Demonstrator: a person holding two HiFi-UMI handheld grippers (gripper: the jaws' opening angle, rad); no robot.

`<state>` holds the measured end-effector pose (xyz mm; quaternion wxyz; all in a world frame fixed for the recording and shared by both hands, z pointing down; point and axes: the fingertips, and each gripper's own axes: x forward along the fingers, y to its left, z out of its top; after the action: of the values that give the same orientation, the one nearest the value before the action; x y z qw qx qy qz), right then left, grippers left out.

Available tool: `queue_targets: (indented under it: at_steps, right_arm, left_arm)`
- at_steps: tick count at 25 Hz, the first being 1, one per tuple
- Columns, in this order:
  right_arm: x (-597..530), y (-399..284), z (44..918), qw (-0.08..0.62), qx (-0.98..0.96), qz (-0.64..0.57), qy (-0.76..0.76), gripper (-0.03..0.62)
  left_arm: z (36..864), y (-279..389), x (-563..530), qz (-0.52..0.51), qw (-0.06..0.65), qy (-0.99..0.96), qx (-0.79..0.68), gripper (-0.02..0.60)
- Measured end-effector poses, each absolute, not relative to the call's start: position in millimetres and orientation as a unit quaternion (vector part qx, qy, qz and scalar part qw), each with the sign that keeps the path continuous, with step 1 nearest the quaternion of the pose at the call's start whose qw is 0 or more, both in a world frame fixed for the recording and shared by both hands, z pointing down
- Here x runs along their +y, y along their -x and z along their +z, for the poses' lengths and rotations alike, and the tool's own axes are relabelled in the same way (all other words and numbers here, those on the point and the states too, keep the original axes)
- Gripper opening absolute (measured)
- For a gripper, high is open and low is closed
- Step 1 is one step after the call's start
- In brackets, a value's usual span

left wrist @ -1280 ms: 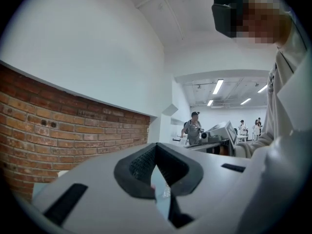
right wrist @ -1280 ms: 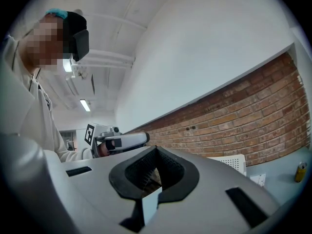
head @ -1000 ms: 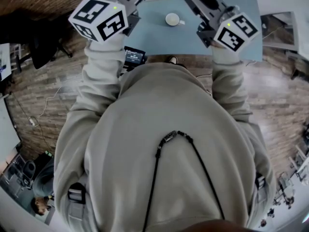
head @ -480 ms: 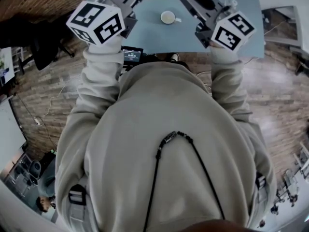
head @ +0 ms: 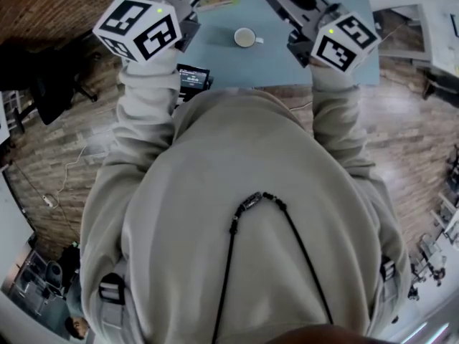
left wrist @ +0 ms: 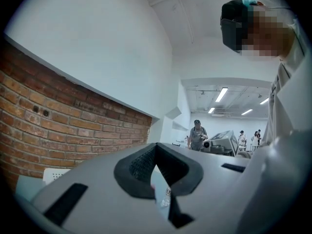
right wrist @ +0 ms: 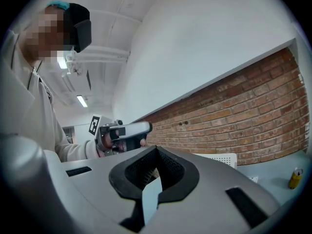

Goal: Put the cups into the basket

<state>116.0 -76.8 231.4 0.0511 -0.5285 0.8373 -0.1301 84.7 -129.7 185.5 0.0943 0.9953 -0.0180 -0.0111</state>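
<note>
1. You are holding the left gripper (left wrist: pixel 156 149) with its jaws pressed together tip to tip and nothing between them. The right gripper (right wrist: pixel 156 151) is showing the same, shut and empty.
2. Your sweatshirt (head: pixel 237 264) is filling most of the head view, with a dark cord (head: pixel 297 246) hanging down the chest.
3. The plank floor (head: pixel 64 163) is showing on both sides of you.
4. The brick wall (right wrist: pixel 243 111) is running behind the table in both gripper views.
5. The table (head: pixel 251 67), pale blue, is lying ahead of you at the top of the head view. You are reaching over it with both grippers, one at each side.
6. The left cube (head: pixel 140 27) and the right cube (head: pixel 344 40) are sitting just above your sleeves, well apart.
7. In the right gripper view the left gripper is showing across from it, with your hand (right wrist: pixel 107 141) wrapping its grip.
8. A small screen (head: pixel 193 77) is glowing at the table's near edge, beside your left sleeve. Whether it is resting on the table I cannot tell.
9. The cup (head: pixel 244 37), white, is standing upright on the table between the two grippers, apart from both, its handle pointing toward the right one.
10. A yellow can (right wrist: pixel 295 178) is standing on the table at the far right of the right gripper view.
</note>
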Motion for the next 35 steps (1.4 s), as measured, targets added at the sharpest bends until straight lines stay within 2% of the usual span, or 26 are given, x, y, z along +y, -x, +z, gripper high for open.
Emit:
queue_targets:
  at_steps: [11, 23, 35]
  right_arm:
    - [-80.0, -111.1, 230.8, 0.011, 0.838, -0.136, 0.528, 0.011]
    - [-82.8, -125.0, 277.3, -0.038, 0.804, -0.174, 0.567, 0.011]
    - [-109.5, -138.3, 282.5, -0.032, 0.801, -0.173, 0.572, 0.011]
  left_arm:
    - [186.3, -94.5, -117.8, 0.000, 0.087, -0.996, 0.020, -0.002]
    - [242.8, -97.5, -113.2, 0.042, 0.100, -0.990, 0.088, -0.002]
    - [270.1, -91.7, -145.7, 0.048, 0.147, -0.986, 0.065, -0.002]
